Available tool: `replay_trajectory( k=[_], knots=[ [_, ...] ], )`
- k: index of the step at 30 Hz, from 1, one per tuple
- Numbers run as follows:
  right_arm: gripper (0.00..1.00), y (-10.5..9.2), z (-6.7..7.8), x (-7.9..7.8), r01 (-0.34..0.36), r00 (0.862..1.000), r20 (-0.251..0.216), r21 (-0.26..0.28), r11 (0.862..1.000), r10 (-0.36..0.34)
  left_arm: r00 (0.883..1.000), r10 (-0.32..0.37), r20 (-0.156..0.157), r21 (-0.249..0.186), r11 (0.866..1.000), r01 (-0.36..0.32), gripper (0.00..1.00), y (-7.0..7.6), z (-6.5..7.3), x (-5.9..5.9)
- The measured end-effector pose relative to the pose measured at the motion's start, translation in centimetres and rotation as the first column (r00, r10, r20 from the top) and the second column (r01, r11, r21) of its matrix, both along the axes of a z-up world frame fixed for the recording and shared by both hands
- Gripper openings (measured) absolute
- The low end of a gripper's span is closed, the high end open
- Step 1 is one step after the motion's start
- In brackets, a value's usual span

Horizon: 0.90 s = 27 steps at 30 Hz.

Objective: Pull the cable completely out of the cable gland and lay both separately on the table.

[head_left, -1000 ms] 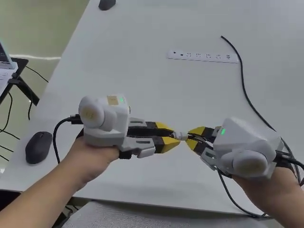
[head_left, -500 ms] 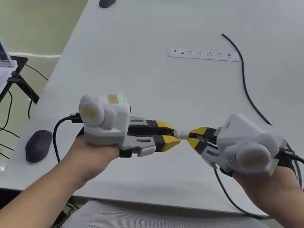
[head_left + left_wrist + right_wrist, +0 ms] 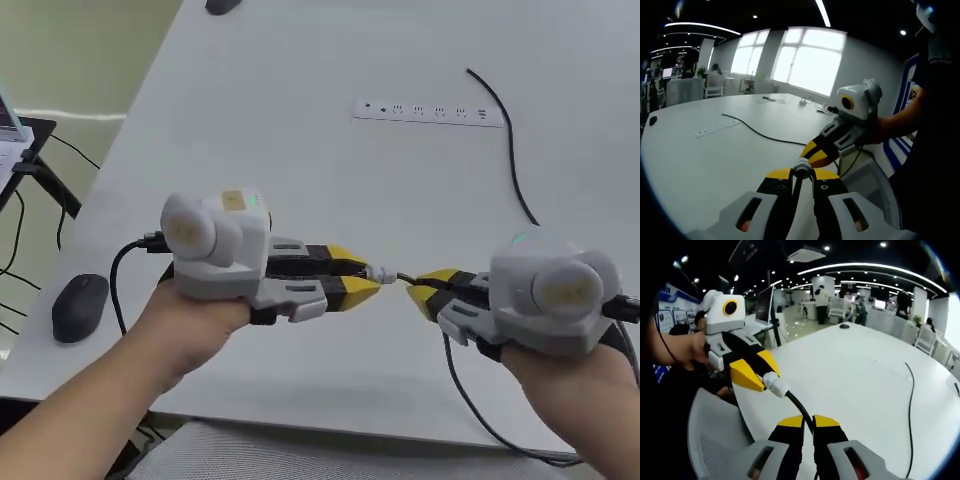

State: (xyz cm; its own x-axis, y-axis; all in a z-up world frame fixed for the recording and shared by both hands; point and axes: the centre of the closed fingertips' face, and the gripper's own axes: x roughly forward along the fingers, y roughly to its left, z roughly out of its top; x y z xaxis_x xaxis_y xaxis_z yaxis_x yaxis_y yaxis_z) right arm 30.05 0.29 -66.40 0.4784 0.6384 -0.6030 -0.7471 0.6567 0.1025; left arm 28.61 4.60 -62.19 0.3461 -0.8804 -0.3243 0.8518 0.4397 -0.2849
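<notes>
A white table [image 3: 300, 120] in an open office is seen, with a power strip [image 3: 428, 113] lying on it. Well nearer the person than the power strip, above the table's front edge, the left gripper [image 3: 370, 277] and the right gripper [image 3: 420, 287] are held tip to tip, slightly apart. The left gripper's jaws are pinched on a white cable gland [image 3: 802, 167]. The right gripper's jaws are pressed onto the black cable [image 3: 798, 408] just beside it. The cable is seen entering the cable gland, and neither is laid on the table. A computer mouse [image 3: 78, 308] is set far left of the power strip.
</notes>
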Motion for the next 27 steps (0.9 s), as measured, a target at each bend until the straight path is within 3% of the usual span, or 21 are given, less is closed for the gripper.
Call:
replay_trajectory(
  k=[10,15,18,23,24,27],
  knots=[
    [0.00,-1.7,-1.6,0.1,0.130,0.985,-0.122,0.073,0.989,-0.120,1.000,0.005,0.003,-0.002,1.000,-0.005,0.15,0.2,0.1,0.0],
    [0.00,-2.9,-2.8,0.0,0.223,0.955,-0.223,0.109,0.969,-0.195,1.000,0.006,0.005,-0.004,1.000,-0.006,0.15,0.1,0.2,0.1],
    [0.00,-3.7,-3.8,-0.1,0.278,0.929,-0.288,0.123,0.953,-0.234,1.000,0.005,0.004,-0.004,1.000,-0.005,0.15,0.1,0.2,0.1],
    [0.00,-4.6,-4.9,-0.1,0.347,0.893,-0.353,0.142,0.927,-0.280,1.000,0.002,0.004,-0.007,1.000,-0.002,0.15,0.0,0.2,0.0],
    [0.00,-4.8,-5.2,-0.1,0.375,0.875,-0.383,0.148,0.915,-0.297,1.000,0.002,0.004,-0.008,1.000,-0.002,0.15,0.0,0.2,0.0],
    [0.00,-5.4,-5.6,-0.1,0.406,0.857,-0.406,0.150,0.902,-0.318,1.000,0.000,0.006,-0.011,1.000,0.000,0.15,-0.1,0.3,0.0]
  ],
)
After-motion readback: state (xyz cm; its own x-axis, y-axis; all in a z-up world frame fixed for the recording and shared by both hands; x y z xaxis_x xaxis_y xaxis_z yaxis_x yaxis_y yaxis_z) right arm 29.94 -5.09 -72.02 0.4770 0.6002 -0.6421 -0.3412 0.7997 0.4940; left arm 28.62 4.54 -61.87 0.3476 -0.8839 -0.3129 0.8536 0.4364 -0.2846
